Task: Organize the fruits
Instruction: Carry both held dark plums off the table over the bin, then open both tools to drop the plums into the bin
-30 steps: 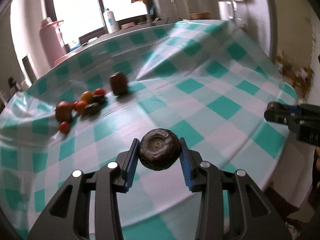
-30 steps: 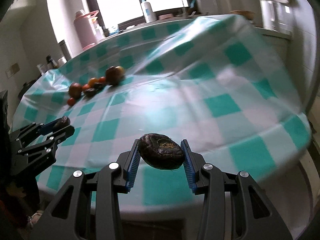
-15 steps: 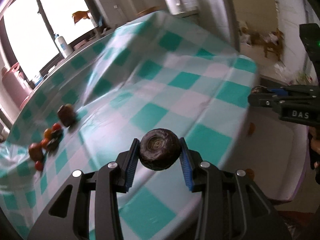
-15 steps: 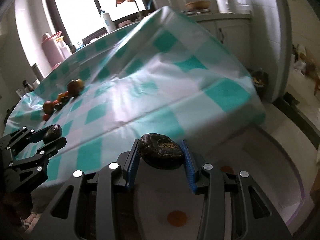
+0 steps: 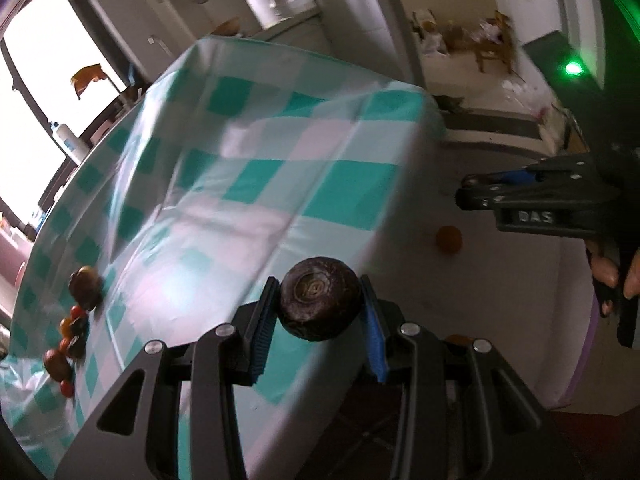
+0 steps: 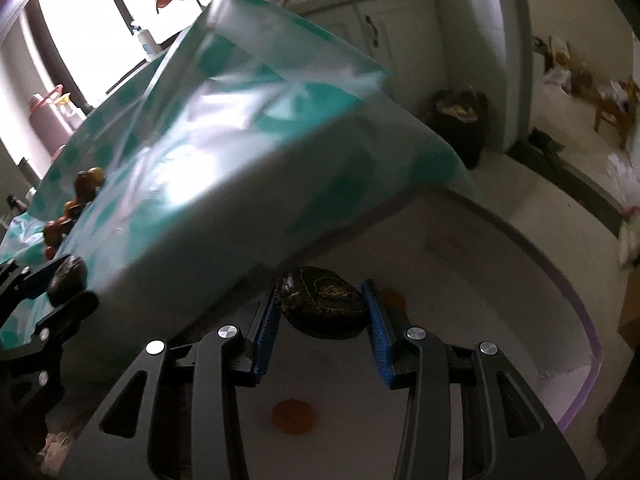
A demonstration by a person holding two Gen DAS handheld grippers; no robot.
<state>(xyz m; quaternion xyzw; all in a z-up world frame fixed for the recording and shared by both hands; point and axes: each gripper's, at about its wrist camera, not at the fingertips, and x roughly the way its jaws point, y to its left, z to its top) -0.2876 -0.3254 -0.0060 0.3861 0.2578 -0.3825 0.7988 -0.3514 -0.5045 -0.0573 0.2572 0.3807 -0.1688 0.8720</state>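
Observation:
My left gripper (image 5: 319,312) is shut on a round dark brown fruit (image 5: 318,304) and holds it over the right edge of the checked table (image 5: 248,184). My right gripper (image 6: 322,312) is shut on a flatter dark fruit (image 6: 324,304) and holds it above a white bin with a purple rim (image 6: 576,292) beside the table. Two orange fruits (image 6: 293,416) lie in the bin. A cluster of red, orange and dark fruits (image 5: 70,332) lies at the table's far left. The right gripper also shows in the left wrist view (image 5: 466,192).
The white bin (image 5: 576,376) stands below the table's right edge. A bottle (image 5: 70,142) and a pink flask (image 6: 50,120) stand at the far side by the window. A dark waste bag (image 6: 460,120) and clutter lie on the floor beyond.
Both grippers have swung right, off the table top toward the bin beside it, each still holding its fruit. The fruit cluster has slid to the left of view.

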